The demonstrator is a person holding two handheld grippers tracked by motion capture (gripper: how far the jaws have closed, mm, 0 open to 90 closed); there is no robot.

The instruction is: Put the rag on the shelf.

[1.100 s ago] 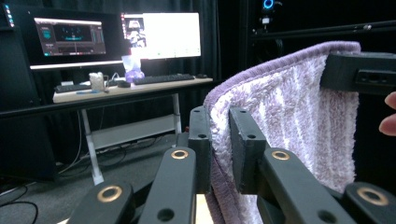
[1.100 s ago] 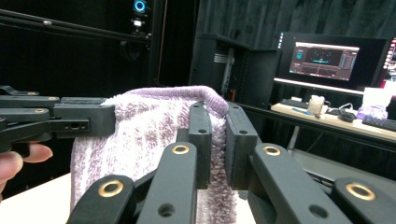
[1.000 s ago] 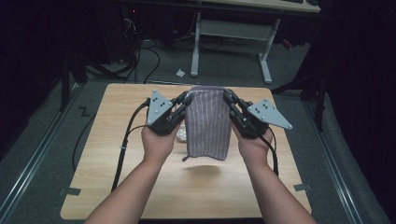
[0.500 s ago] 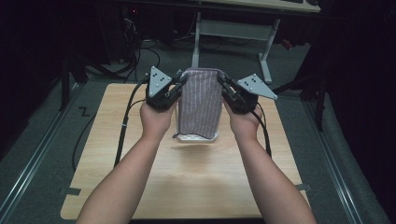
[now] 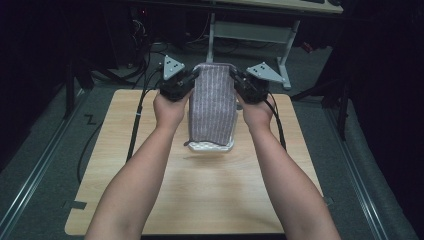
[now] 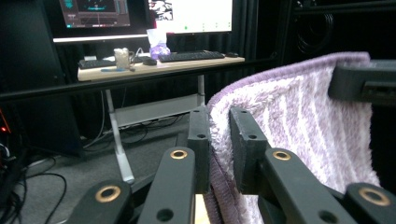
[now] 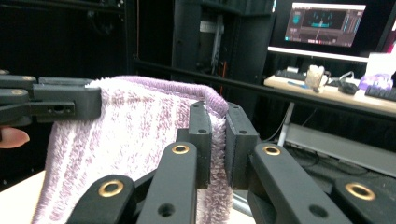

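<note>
Around you first: the table [image 5: 150, 200] takes the middle and lower part of the high view, bare wood in front of your forearms. Beyond its far edge, at the top of that frame, stands a desk frame [image 5: 250, 32] on a dark floor, with cables [image 5: 145, 55] piled at upper left. In the left gripper view that desk [image 6: 159, 63] sits at upper left, with a keyboard [image 6: 191, 56] and a cup [image 6: 122, 58] on it and monitors [image 6: 187, 14] above. The right gripper view has the same desk at right, with a monitor [image 7: 324, 23] at upper right. Nothing stands between you and the towel.

Now the grip. Your left gripper [image 5: 192, 79] is clamped on the towel's [image 5: 214, 107] upper left corner; in its own view, the jaws pinch the purple edge [image 6: 219, 140] tight, with only the cloth's thickness between them. Your right gripper [image 5: 236, 79] bites the upper right corner the same way, jaws nearly together on the hem [image 7: 217, 135].

The towel hangs between both grippers, centre of the high view, held up off the table and stretched flat across its top edge. It's striped purple, folded, with a paler layer [image 5: 210, 146] showing at the bottom. That lower end hangs close over the wood; I can't tell if it touches.
</note>
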